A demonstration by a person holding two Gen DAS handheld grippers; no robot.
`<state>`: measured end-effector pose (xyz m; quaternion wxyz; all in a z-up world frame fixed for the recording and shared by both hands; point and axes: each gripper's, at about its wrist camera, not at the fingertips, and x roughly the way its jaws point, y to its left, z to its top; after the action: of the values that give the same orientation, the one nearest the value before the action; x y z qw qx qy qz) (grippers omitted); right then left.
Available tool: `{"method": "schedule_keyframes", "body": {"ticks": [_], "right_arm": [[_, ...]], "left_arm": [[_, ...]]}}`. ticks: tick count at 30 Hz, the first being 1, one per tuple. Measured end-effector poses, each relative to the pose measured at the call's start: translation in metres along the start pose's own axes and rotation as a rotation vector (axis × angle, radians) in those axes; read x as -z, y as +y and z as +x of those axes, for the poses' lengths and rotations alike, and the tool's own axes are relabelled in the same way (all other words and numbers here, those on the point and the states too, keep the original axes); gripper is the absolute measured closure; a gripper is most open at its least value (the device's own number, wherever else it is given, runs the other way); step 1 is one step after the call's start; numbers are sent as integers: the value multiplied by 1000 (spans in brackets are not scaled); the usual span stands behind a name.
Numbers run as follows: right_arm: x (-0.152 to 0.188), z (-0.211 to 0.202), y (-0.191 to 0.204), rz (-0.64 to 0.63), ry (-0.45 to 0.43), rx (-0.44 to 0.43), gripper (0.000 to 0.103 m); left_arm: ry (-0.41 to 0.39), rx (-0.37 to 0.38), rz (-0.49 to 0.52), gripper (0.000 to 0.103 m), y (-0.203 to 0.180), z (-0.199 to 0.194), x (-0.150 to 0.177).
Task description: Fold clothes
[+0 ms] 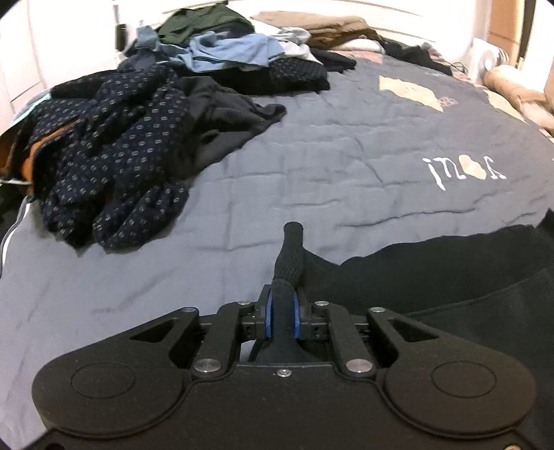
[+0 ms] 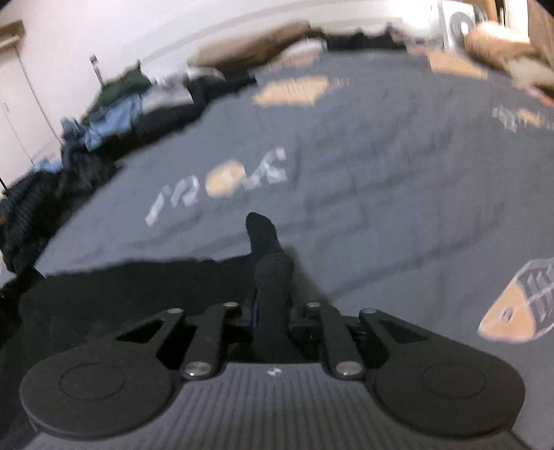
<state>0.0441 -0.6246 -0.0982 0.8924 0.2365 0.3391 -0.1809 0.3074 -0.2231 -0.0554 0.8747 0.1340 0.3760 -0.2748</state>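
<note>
Black garment is lying at the near edge of the bed, gripped at two points. Left tongs are pinching a bunched fold of it between blue pads, a twisted knit tip sticking up past the fingers. From there the cloth is spreading rightward across the grey-blue bedspread.

Right tongs are closing on another bunched fold of the same black garment, which is stretching away to the left in that view; a dark tip is poking forward beyond the fingers. Right wrist view is motion-blurred, so the pads there are not readable.

Mid-distance: bedspread is showing white lettering with a tan shape in it, and tan patches further back.

Far left: a pile of unfolded clothes is sitting well apart from the black garment. Nearest in it is a dark navy patterned piece, with a plain dark item beside it. Behind these, a light blue piece and a dark green one. Brownish fabric, possibly folded, is lying at the far edge of the bed.
</note>
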Motion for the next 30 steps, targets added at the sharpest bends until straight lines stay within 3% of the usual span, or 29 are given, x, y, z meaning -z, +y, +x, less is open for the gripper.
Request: {"method": "schedule_keyframes", "body": {"ticks": [6,8,11,19,30], "right_arm": [[-16,-38,14,-6,-65,23,73],[-19,-60,20,-6,-87,26,62],[-10,-92,32,-19,-106,13,56],[64,-159,78,-87,-95,-25,51],[152,-217,99,-97,-164,-11,48]], "left_arm": [[-77,-40,-57,66,9,-53,11],[-101,-21,-79,54,9,-80,19],[-123,21,-103,51,0,-117,38],[-87,114,-128,48,-51,-147,112],[-168,125,-89,35,-73,-195,182]]}}
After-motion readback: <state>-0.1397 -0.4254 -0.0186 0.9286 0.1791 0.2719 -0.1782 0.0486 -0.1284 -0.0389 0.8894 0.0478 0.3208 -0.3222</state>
